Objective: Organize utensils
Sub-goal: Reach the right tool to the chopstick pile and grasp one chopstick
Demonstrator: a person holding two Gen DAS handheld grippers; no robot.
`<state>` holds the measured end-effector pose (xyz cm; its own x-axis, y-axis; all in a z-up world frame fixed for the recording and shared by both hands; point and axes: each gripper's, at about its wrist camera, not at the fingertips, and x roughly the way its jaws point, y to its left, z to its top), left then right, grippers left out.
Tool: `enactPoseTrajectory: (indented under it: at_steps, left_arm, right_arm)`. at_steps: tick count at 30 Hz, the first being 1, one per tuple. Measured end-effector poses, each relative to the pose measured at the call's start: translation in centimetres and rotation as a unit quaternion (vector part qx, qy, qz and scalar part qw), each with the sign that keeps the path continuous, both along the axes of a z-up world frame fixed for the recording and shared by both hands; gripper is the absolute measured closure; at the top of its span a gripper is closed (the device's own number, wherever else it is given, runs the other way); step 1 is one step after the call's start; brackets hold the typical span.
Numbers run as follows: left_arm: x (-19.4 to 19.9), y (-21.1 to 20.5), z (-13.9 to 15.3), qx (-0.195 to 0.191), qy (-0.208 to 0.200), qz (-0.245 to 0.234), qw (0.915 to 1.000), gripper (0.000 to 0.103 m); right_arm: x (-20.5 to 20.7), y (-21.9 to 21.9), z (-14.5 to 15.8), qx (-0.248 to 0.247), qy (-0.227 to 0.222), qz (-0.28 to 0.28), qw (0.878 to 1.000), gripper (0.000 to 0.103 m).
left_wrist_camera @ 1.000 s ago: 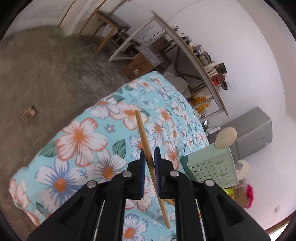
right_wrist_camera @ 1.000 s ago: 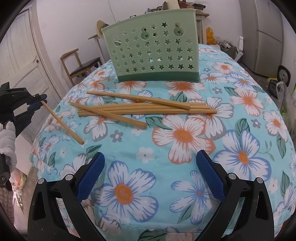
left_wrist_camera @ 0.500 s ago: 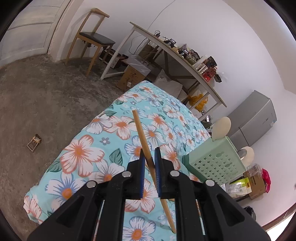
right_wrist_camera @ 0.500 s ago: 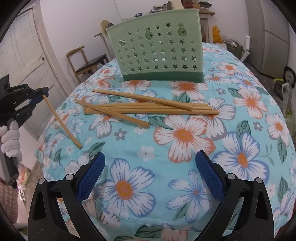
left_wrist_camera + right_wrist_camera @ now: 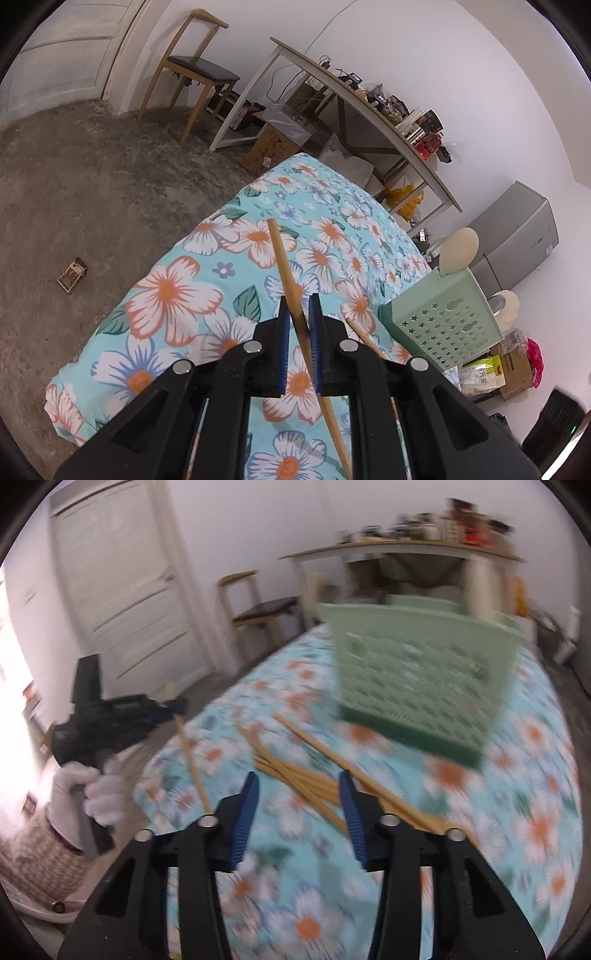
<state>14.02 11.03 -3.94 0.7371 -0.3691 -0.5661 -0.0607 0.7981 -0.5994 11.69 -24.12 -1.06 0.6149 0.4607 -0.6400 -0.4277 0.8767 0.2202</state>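
Note:
My left gripper [image 5: 297, 306] is shut on a wooden chopstick [image 5: 282, 258], which sticks out ahead over the floral tablecloth [image 5: 177, 295]. The right wrist view shows that left gripper [image 5: 177, 705] at the left, in a white-gloved hand [image 5: 96, 794], with the chopstick [image 5: 192, 764] slanting down. My right gripper [image 5: 299, 779] hangs above the cloth with its jaws closing and nothing pressed between them. Several loose chopsticks [image 5: 280, 768] lie on the cloth beyond it. A green star-punched basket [image 5: 417, 686] stands behind them; in the left wrist view the basket [image 5: 443, 317] holds a wooden spoon [image 5: 458, 251].
A wooden chair [image 5: 199, 70] and a long cluttered desk [image 5: 369, 107] stand by the far wall. A white door [image 5: 122, 602] is at the left and a grey fridge [image 5: 517, 236] at the right. Bare concrete floor [image 5: 74, 184] lies past the table's edge.
My right gripper's jaws have drawn much closer together, and its view has risen, tilted and blurred. The left gripper still holds the chopstick and has rolled slightly.

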Motion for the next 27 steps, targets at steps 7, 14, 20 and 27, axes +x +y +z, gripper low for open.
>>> enactPoseTrajectory:
  at_steps: [7, 14, 20, 27]
  left_arm:
    - [0.5, 0.2, -0.6, -0.009, 0.005, -0.003, 0.9999, 0.094]
    - [0.9, 0.6, -1.2, -0.022, 0.011, -0.008, 0.9997, 0.094]
    - [1.0, 0.6, -1.2, -0.023, 0.012, -0.008, 0.9996, 0.094]
    - [1.1, 0.3, -1.1, -0.023, 0.008, -0.01, 0.9996, 0.094]
  right_arm:
    - [6.0, 7.0, -1.0, -0.036, 0.042, 0.119, 0.991, 0.074]
    - [10.5, 12.1, -4.1, -0.088, 0.091, 0.175, 0.976, 0.076]
    - [12.4, 14.5, -6.2, -0.132, 0.11, 0.198, 0.965, 0.081]
    - [13.0, 14.6, -6.1, -0.139, 0.096, 0.178, 0.969, 0.099]
